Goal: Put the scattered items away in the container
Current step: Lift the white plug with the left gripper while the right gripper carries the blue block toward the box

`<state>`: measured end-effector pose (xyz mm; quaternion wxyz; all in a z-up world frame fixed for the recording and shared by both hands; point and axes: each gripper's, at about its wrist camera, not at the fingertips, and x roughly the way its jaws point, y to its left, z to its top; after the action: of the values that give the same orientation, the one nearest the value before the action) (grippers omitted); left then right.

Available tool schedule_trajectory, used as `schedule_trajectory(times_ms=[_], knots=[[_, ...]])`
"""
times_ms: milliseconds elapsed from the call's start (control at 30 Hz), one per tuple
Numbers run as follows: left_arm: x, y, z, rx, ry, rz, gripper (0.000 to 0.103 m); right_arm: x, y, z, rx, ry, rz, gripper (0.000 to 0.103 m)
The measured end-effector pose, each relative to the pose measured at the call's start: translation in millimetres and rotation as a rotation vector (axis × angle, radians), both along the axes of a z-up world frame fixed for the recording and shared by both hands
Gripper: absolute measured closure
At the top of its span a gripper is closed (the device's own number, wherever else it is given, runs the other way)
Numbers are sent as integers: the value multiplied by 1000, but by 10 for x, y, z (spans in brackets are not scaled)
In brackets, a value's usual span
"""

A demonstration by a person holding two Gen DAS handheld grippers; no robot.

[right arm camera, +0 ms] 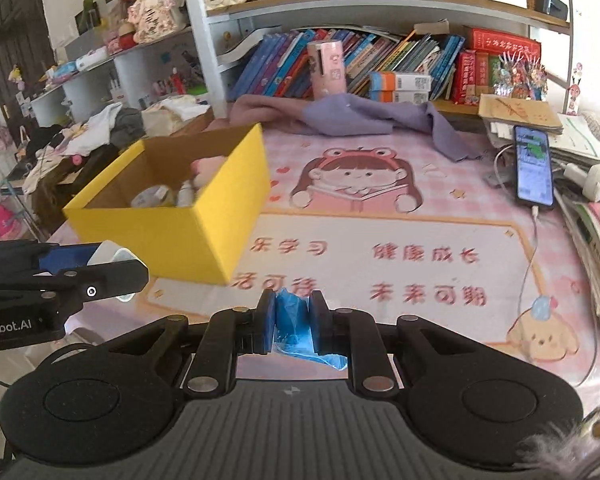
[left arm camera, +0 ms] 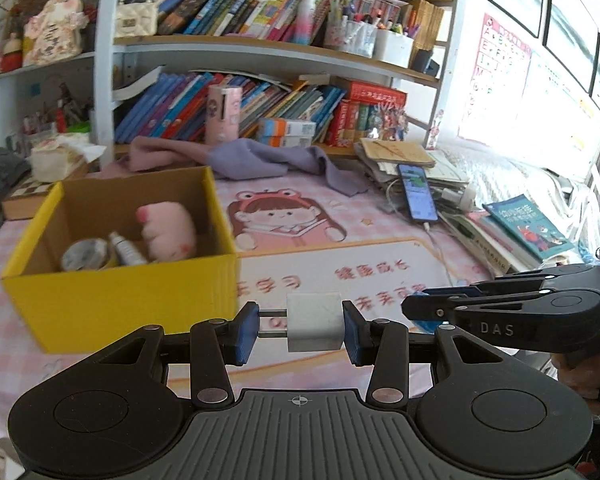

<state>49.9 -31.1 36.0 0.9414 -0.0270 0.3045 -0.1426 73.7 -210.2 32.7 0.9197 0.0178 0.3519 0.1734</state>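
I'm seeing the yellow box (left arm camera: 116, 304) sitting open on the desk, holding a pink plush (left arm camera: 168, 232), tape roll (left arm camera: 86, 256) and small bottle (left arm camera: 126, 250); white block (left arm camera: 314, 322) and blue wrapper (right arm camera: 292, 328) are being carried nearby

left tool (left arm camera: 300, 326): black, blue pads | right tool (right arm camera: 293, 322): black, silver rivets

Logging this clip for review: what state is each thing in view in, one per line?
Yellow cardboard box: open-topped, partly filled.
Pink plush toy: inside box.
Tape roll: inside box.
White cube-shaped block: gripped by left gripper.
Crumpled blue plastic piece: pinched in right gripper.
Smartphone: screen lit, cable attached.
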Motion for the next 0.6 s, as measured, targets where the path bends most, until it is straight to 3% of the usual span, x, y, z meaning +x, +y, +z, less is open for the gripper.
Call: schedule_trajectory(times_ms=[600], knots=[[-392, 629, -89, -16, 67, 122, 61, -220, 740, 20, -20, 6, 156, 87]])
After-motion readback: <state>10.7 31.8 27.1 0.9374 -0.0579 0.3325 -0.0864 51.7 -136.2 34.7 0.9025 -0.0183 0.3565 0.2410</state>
